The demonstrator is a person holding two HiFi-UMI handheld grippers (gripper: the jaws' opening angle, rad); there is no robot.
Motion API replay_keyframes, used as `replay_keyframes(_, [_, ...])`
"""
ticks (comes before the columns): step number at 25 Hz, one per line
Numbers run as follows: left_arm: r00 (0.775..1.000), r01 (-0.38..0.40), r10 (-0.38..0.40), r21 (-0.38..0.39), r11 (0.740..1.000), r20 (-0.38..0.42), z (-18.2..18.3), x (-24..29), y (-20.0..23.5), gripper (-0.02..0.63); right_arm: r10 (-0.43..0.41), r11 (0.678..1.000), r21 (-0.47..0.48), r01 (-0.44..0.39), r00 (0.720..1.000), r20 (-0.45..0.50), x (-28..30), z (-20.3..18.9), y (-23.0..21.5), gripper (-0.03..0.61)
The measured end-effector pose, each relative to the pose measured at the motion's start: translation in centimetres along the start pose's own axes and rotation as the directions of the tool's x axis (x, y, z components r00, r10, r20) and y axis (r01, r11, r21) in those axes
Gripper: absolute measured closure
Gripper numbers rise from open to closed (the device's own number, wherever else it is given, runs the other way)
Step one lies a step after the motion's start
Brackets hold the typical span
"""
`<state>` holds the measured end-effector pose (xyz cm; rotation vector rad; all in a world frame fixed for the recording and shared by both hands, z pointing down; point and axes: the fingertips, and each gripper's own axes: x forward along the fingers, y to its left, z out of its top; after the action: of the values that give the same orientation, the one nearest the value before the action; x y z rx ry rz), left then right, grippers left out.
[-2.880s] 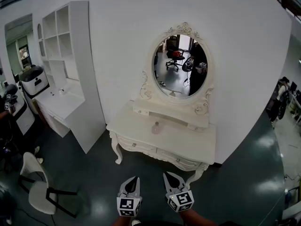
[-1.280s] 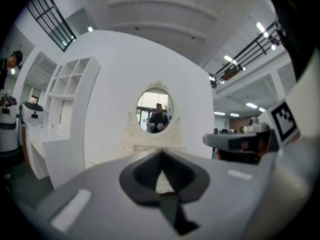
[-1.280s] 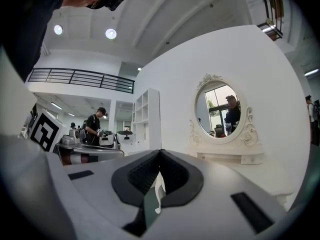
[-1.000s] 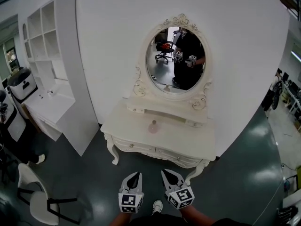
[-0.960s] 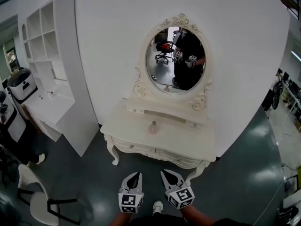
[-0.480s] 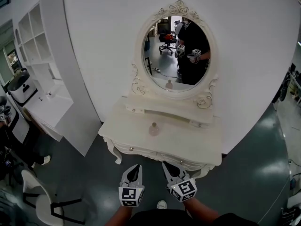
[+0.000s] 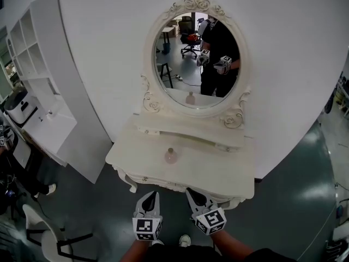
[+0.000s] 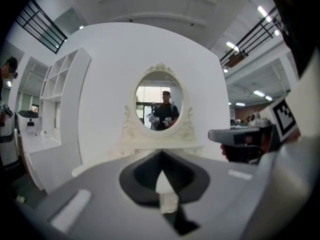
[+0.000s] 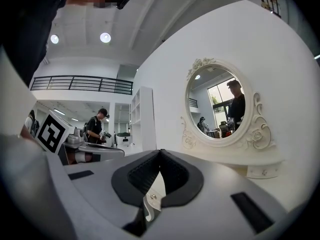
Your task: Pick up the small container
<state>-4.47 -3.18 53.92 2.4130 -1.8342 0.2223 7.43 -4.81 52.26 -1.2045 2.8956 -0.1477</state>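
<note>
The small container, a pale pink bottle-like piece, stands upright and alone near the middle of the white dressing table. It is in front of the raised shelf under the oval mirror, with bare tabletop on every side. Both tools hang low at the table's near edge, well short of the container. The left gripper has its jaws pressed tip to tip with nothing between them, and the right gripper is likewise closed and empty. The step in hand is the approach, so the picking tool should spread its jaws before it arrives over the tabletop, not at the last moment beside the container. The container lies about midway between the two tools, so either can reach it; one should go forward while the other holds back from the table edge. Coming in level, with the pads to the left and right of the body rather than the narrower top, looks the safest hold, since a light piece may tip if one pad touches first. Neither gripper view makes the container out, probably because the closed jaws cover it, so the head view has to guide the line.
</note>
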Motion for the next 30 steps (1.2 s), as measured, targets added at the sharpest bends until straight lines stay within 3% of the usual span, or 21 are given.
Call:
replay_keyframes(5, [1.0, 0.025, -0.025, -0.002, 1.0, -0.008, -0.1, 2.2, 0.4, 0.607, -0.019, 1.0, 0.005, 0.019, 1.0, -0.007, 1.5, -0.3, -1.4, 0.574])
replay_keyframes(13, [0.992, 0.13, -0.13, 0.009, 0.992, 0.004, 0.5, 7.5, 2.7, 0.607, -0.099, 0.995, 0.011, 0.099, 0.995, -0.018, 6.2, -0.2, -3.6, 0.574])
replay_keyframes(23, [0.966, 0.257, -0.258, 0.028, 0.966, 0.007, 2.2, 13.7, 7.2, 0.606, -0.196, 0.98, 0.017, 0.197, 0.98, -0.015, 13.0, 0.9, -5.1, 0.574])
replay_keyframes(30, [0.935, 0.353, -0.353, 0.037, 0.935, -0.005, 2.1, 15.6, 8.4, 0.606, -0.261, 0.965, 0.012, 0.262, 0.965, -0.036, 15.4, 0.4, -4.7, 0.574])
